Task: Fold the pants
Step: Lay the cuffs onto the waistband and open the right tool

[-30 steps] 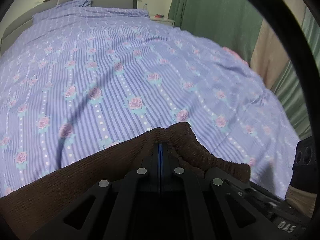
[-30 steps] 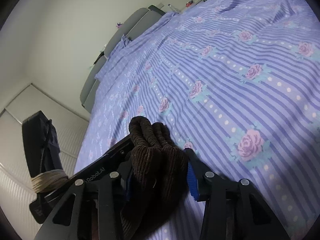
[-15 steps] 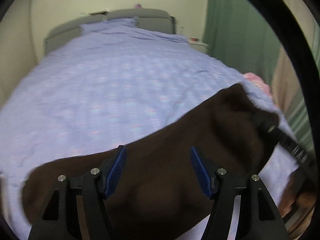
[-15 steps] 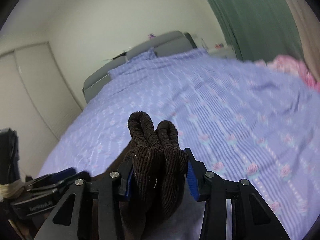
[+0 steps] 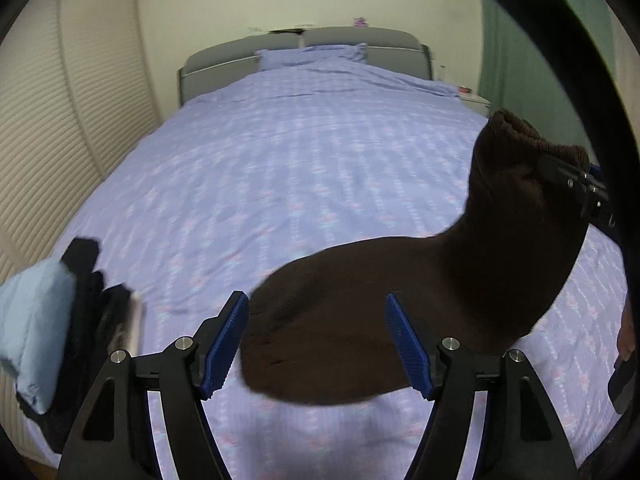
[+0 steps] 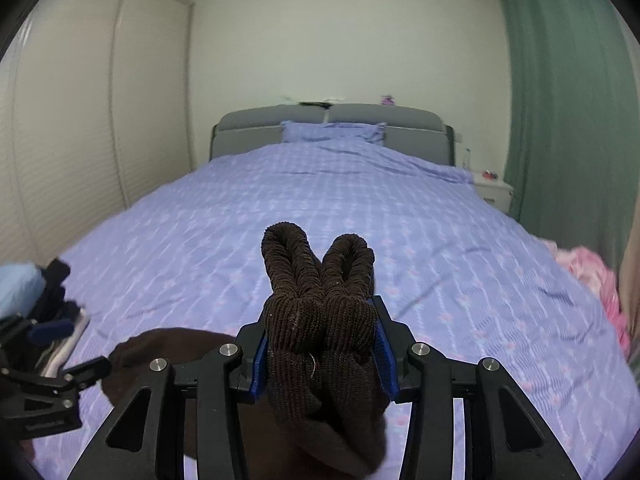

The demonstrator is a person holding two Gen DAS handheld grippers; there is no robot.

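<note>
Dark brown corduroy pants (image 5: 400, 292) hang over the blue floral bed (image 5: 280, 160). My right gripper (image 6: 320, 344) is shut on a bunched double fold of the pants (image 6: 320, 292) and lifts that end up. In the left wrist view the right gripper (image 5: 576, 184) shows at the upper right, holding the raised end. My left gripper (image 5: 320, 340) is open and empty, its blue pads on either side of the hanging fabric. It shows at the lower left in the right wrist view (image 6: 60, 384).
A pile of folded clothes, light blue and dark (image 5: 60, 312), lies at the bed's left edge, also in the right wrist view (image 6: 44, 300). Pink fabric (image 6: 596, 280) lies at the right edge. A wardrobe (image 6: 80, 140) stands left, green curtains (image 6: 560, 100) right.
My left gripper has opened and let go of the pants, then drawn back. My right gripper has lifted its end of the pants up, and both views have tilted up toward the headboard.
</note>
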